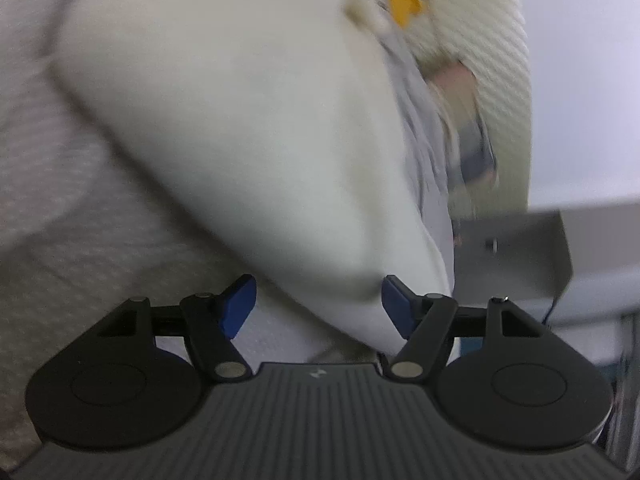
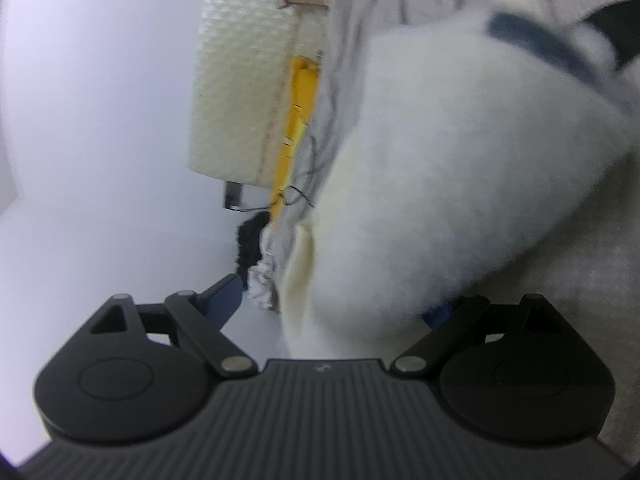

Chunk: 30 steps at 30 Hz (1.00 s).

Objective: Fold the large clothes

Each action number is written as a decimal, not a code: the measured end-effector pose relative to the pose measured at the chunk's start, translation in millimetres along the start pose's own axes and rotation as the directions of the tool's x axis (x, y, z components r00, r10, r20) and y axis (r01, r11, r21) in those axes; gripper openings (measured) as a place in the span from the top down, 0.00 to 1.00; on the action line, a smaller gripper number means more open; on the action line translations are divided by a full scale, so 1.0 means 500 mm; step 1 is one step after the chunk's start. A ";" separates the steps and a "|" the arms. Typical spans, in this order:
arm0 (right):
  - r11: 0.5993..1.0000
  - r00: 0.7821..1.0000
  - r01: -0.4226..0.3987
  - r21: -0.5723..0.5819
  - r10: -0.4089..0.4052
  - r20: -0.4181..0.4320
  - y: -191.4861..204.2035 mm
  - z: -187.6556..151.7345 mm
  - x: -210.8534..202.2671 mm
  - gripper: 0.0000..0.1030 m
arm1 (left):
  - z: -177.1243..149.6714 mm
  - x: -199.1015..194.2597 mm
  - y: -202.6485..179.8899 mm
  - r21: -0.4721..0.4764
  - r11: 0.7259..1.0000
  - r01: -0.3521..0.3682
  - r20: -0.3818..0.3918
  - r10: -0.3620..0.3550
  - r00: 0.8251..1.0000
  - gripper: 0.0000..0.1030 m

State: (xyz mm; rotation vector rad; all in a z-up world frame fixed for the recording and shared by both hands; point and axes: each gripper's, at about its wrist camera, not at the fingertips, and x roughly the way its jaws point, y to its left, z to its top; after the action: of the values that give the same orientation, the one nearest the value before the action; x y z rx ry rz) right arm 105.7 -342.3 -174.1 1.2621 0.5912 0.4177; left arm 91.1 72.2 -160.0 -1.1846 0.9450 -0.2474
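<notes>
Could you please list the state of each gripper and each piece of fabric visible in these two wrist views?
left gripper: open, blue pads either side of the cloth, not clamped.
right gripper: open, cloth lying between the fingers.
white garment: bunched and blurred, not laid flat.
ribbed cream band: hanging, with a yellow strip along its edge.
grey textured cloth: spread beneath, wrinkled.

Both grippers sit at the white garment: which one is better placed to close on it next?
Probably left. The left gripper is open with the white garment squarely between its fingers. The right gripper is open too, but cloth hides one finger and its fold sits off-centre.
</notes>
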 end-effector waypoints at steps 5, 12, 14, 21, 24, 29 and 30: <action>0.999 1.000 -0.028 -0.018 0.028 0.009 0.007 0.009 -0.005 0.09 | 0.015 -0.019 0.012 -0.049 0.999 -0.001 0.101 0.006 0.995 0.29; 0.989 0.990 0.143 0.033 -0.142 -0.019 -0.022 0.007 0.014 0.09 | 0.038 -0.022 0.012 -0.053 0.997 -0.050 0.188 0.059 0.980 0.30; 0.966 0.966 0.259 -0.014 -0.259 -0.028 -0.029 0.002 0.026 0.17 | 0.038 -0.016 0.013 -0.049 0.992 -0.117 0.203 0.125 0.971 0.40; 0.950 0.951 0.309 -0.043 -0.308 0.028 -0.028 0.003 0.027 0.40 | 0.040 -0.017 -0.001 0.003 0.985 -0.170 0.259 0.164 0.952 0.61; 0.946 0.951 0.310 -0.097 -0.306 0.055 -0.011 -0.004 0.020 0.50 | 0.033 -0.032 -0.022 0.057 0.985 -0.161 0.298 0.137 0.945 0.67; 0.951 0.961 0.265 -0.158 -0.248 0.121 0.017 -0.016 -0.019 0.56 | 0.016 -0.076 -0.075 0.175 0.978 -0.110 0.333 0.046 0.942 0.69; 0.951 0.962 0.260 -0.165 -0.240 0.131 0.024 -0.018 -0.027 0.56 | 0.014 -0.087 -0.082 0.193 0.978 -0.083 0.325 0.016 0.946 0.69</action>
State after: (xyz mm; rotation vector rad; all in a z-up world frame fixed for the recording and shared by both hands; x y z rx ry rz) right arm 89.9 -340.3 -162.0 1.0134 0.5970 0.1840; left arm 81.7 87.5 -102.5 -0.9738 0.6443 -0.1020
